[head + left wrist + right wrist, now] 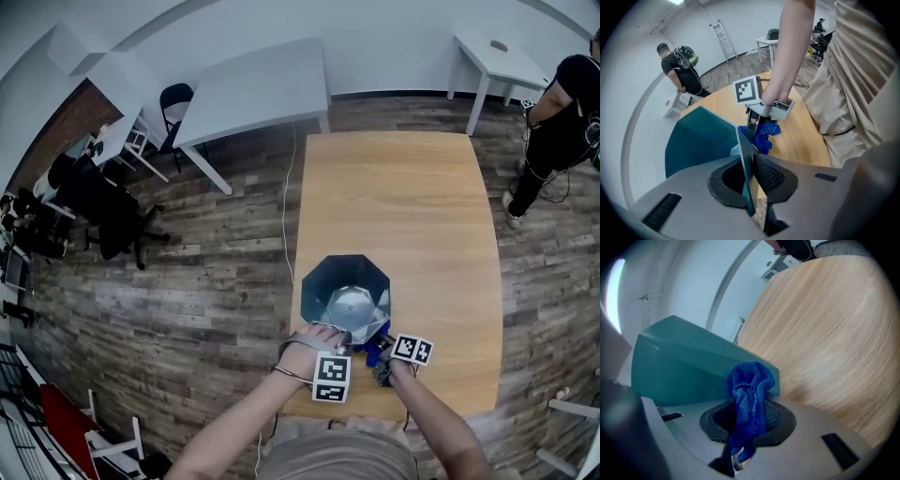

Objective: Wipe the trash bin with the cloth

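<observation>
Left hand-held gripper is pinched narrow on the top edge of the teal trash bin. Right hand-held gripper is clamped on a bunched-up blue cloth, right up against the bin's outside wall. The bin stands on the wooden desk.

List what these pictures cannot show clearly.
Head view: whether the blue woven cloth touches the teal plastic trash bin is hidden by the right hand-held gripper.
Right gripper view: the bunched cloth covers that spot.
Head view: standing person cut by right edge.
</observation>
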A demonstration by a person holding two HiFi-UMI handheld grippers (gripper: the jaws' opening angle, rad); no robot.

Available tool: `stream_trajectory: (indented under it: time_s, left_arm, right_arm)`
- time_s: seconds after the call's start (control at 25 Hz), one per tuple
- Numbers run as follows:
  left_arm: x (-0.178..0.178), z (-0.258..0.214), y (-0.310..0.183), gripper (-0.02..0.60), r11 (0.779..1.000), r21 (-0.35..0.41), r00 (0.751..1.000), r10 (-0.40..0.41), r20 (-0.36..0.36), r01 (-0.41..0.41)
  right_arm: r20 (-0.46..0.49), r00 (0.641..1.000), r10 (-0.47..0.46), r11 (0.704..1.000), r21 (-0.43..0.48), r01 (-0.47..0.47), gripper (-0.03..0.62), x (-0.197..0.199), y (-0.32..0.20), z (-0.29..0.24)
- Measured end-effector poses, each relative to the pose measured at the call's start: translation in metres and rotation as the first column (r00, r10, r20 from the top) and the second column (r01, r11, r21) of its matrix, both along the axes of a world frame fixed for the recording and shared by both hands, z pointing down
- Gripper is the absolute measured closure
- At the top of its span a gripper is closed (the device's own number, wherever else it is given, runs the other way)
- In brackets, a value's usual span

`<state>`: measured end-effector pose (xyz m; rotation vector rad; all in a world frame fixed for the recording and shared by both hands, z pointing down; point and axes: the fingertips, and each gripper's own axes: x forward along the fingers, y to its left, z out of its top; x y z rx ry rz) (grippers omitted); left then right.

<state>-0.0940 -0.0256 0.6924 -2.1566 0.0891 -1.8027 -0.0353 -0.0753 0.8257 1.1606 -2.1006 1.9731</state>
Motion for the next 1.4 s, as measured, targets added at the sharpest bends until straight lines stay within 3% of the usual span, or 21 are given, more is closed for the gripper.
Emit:
stream_trajectory:
  time_s: [0.24, 0.44, 0.6, 0.72, 0.96, 1.4]
  left_arm:
    - [-0.001, -0.003, -0.001, 0.538, 1.0, 0.005, 1.0, 0.015, -0.01, -0.015]
    - [-0.002, 0.001, -0.001, 0.538, 1.0, 0.007, 1.0, 0.018, -0.009, -0.018]
    - [-0.003, 0.001, 0.001, 0.538, 1.0, 0.012, 1.0, 0.011, -0.006, -0.011]
    - [-0.006, 0.002, 0.003, 0.538, 1.0, 0.013, 1.0, 0.007, -0.001, -0.007]
    - [-0.004, 0.002, 0.002, 0.537, 0.999, 0.014, 0.999, -0.036, -0.005, 0.036]
    - [0.001, 0.001, 0.006, 0.538, 0.985, -0.04, 0.986, -0.167, -0.012, 0.166]
  right_arm:
    - [-0.091, 0.995, -0.033, 0.997, -0.068, 0.027, 0.517, -0.005, 0.001, 0.051]
    - [-0.197, 0.974, -0.114, 0.992, -0.077, 0.101, 0.517, -0.013, 0.002, 0.081]
    - [-0.193, 0.973, -0.123, 0.991, -0.082, 0.109, 0.517, -0.012, 0.005, 0.079]
    - [-0.229, 0.955, -0.19, 0.982, -0.025, 0.189, 0.517, -0.008, 0.014, 0.054]
    - [-0.304, 0.894, -0.33, 0.899, 0.189, 0.396, 0.517, 0.005, 0.044, -0.022]
    - [-0.424, 0.832, -0.357, 0.724, 0.438, 0.533, 0.517, 0.011, 0.081, -0.136]
